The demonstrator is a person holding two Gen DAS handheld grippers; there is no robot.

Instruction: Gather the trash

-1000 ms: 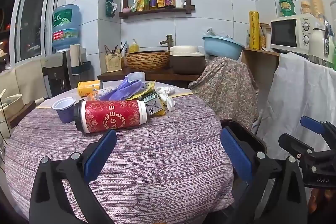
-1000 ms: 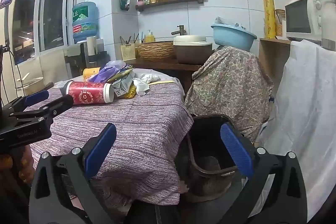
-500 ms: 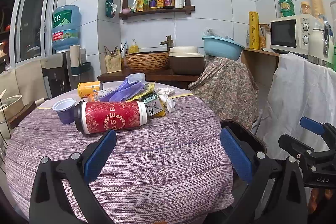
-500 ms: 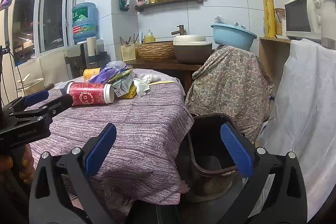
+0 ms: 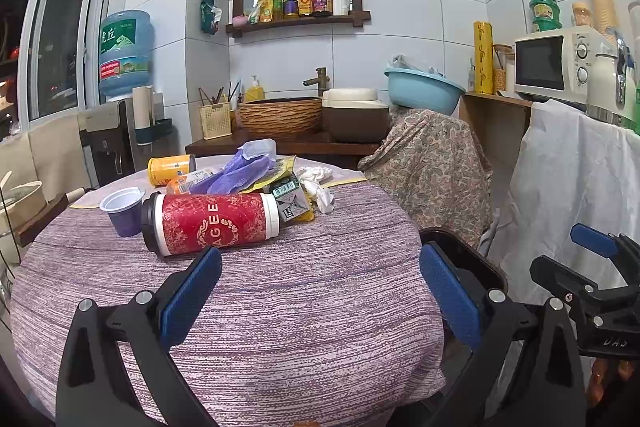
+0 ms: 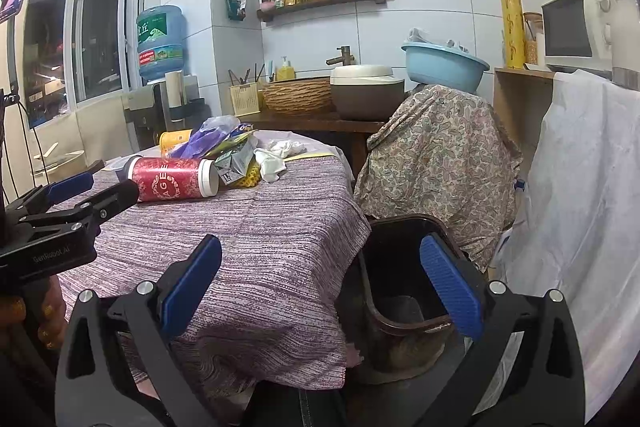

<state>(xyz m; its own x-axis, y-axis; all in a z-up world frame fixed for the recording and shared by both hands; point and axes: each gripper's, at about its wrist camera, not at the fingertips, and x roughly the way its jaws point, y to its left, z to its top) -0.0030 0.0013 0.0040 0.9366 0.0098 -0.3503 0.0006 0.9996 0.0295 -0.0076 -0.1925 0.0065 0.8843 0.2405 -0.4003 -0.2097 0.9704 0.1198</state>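
Left wrist view: left claw (image 5: pixel 320 291) spread wide, empty, hovering over table (image 5: pixel 280 307) near edge. Trash pile beyond: red tumbler (image 5: pixel 212 221) on side, purple cup (image 5: pixel 122 211) touching its lid end, wrappers (image 5: pixel 256 173) and tissue (image 5: pixel 318 183) behind. Right claw (image 6: pixel 320 291) spread, empty, over black bin (image 6: pixel 404 267) beside table.

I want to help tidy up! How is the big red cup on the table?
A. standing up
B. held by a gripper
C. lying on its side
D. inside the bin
C: the red cup lies on its side on the tablecloth, black lid pointing left, nothing gripping it.
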